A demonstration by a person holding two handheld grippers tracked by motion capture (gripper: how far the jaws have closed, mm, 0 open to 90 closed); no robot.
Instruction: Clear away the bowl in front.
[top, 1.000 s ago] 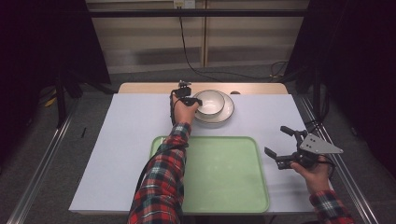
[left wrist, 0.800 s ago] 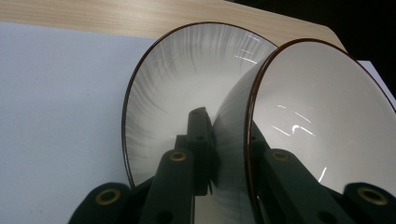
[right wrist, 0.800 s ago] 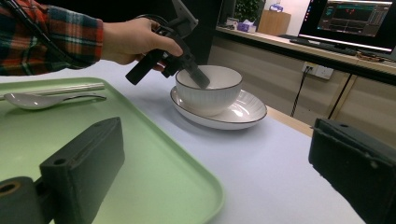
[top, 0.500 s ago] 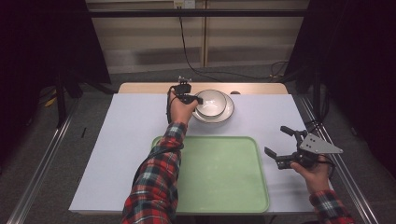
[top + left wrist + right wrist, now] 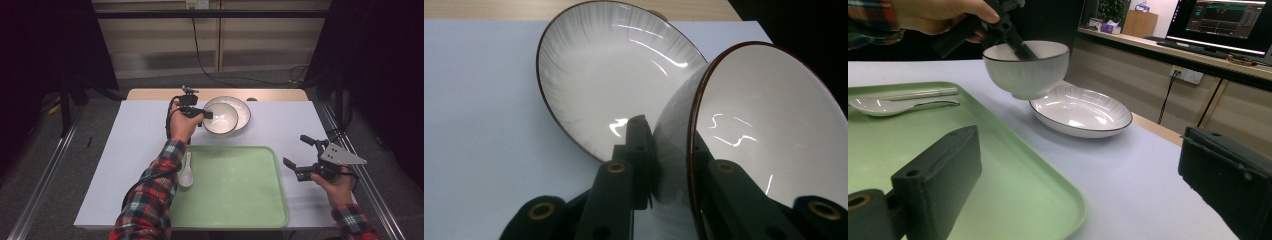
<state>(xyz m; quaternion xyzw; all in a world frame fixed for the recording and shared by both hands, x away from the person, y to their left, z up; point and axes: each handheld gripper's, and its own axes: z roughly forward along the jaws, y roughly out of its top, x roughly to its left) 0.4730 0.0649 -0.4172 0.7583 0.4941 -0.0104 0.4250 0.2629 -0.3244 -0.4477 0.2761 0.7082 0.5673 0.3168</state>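
My left gripper (image 5: pixel 202 114) is shut on the rim of a white ribbed bowl (image 5: pixel 220 118) with a dark edge, one jaw inside and one outside. The left gripper view shows the bowl (image 5: pixel 769 115) tilted, pinched by that gripper (image 5: pixel 671 145), above a matching white plate (image 5: pixel 614 85). Seen from the right gripper view, the bowl (image 5: pixel 1025 70) hangs clear above the plate (image 5: pixel 1080 112). The plate (image 5: pixel 243 110) lies at the table's far middle. My right gripper (image 5: pixel 295 150) is held open and empty just right of the green tray (image 5: pixel 230 200).
A white ceramic spoon (image 5: pixel 186 172) lies on the left edge of the tray (image 5: pixel 998 165), also in the right gripper view as the spoon (image 5: pixel 893 106). A white sheet (image 5: pixel 130 150) covers the table. Metal rails run along both table sides.
The left hand has lifted the bowl off the plate and drawn it slightly toward the near left. The right gripper has stayed in place.
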